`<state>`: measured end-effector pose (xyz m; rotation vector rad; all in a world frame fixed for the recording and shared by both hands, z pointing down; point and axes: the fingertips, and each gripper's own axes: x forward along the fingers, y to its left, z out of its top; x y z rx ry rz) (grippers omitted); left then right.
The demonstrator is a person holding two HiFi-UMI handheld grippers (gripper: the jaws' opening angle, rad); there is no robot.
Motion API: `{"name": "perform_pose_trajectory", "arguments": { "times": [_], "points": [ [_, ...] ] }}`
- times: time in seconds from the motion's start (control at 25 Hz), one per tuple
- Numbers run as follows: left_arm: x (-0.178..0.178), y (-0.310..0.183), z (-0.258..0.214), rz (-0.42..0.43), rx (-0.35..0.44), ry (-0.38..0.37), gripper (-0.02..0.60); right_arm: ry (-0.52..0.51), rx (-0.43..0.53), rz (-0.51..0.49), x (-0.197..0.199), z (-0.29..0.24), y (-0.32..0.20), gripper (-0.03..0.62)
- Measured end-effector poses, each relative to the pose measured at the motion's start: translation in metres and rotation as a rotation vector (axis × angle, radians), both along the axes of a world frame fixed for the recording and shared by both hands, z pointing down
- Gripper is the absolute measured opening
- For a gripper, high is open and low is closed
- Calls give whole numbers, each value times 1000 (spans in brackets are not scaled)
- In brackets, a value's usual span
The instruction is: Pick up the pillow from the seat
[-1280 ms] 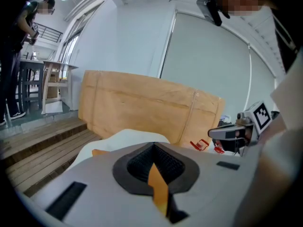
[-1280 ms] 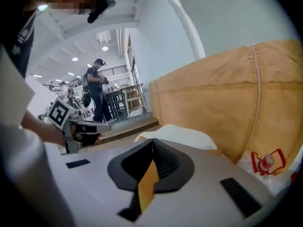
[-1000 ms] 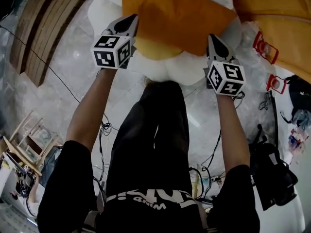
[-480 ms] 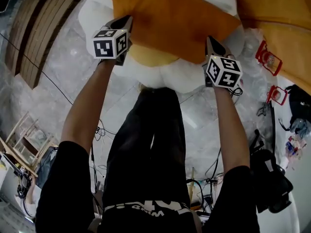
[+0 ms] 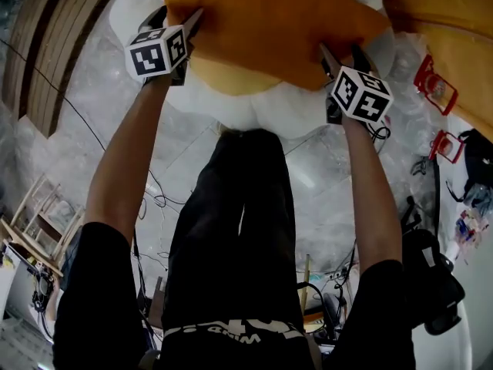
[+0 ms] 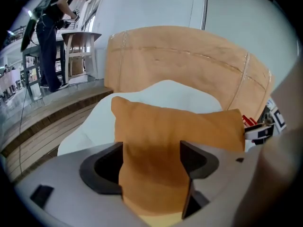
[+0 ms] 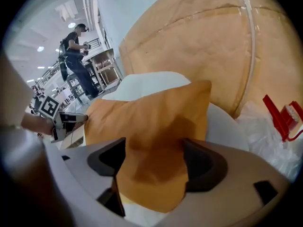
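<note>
left gripper (image 6: 151, 159): fingers opening, pillow (image 5: 277, 14) corner between | right gripper (image 7: 154, 162): fingers opening, pillow corner between | white seat (image 5: 262, 108) under pillow

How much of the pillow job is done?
Done: both grippers are at the orange pillow, its edge between their jaws. In hand: the left gripper and right gripper are opening their jaws, not squeezing yet. Left: close on it and lift it off the white seat.

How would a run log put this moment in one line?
left gripper: jaws opening, pillow corner between | right gripper: jaws opening, pillow corner between | pillow: on white seat, not lifted
</note>
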<state>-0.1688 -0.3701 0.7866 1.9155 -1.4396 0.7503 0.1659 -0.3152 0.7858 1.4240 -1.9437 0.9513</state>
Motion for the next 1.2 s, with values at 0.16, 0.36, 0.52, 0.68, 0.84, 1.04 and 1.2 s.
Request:
{"name": "perform_pose_trajectory", "arguments": {
  "times": [0.16, 0.36, 0.52, 0.68, 0.84, 1.04, 1.2],
  "points": [
    [5, -6, 9, 3, 0, 8, 371, -16, -6, 25, 0, 9, -7, 370],
    [7, -10, 17, -10, -10, 28, 370, -7, 5, 26, 0, 17, -10, 368],
    [10, -10, 25, -2, -34, 47, 368, -3, 3, 14, 1, 21, -11, 368],
    [17, -7, 32, 22, -68, 67, 284, 14, 5, -7, 2, 25, -12, 351],
    [27, -1, 34, 52, -96, 116, 176, 21, 5, -20, 5, 24, -10, 204],
    [37, 9, 32, 94, -118, 146, 22, 4, -6, -19, -2, 23, -6, 34],
    [35, 16, 31, 78, -121, 165, 17, -2, -8, -5, -5, 23, 0, 32]
  ]
}}
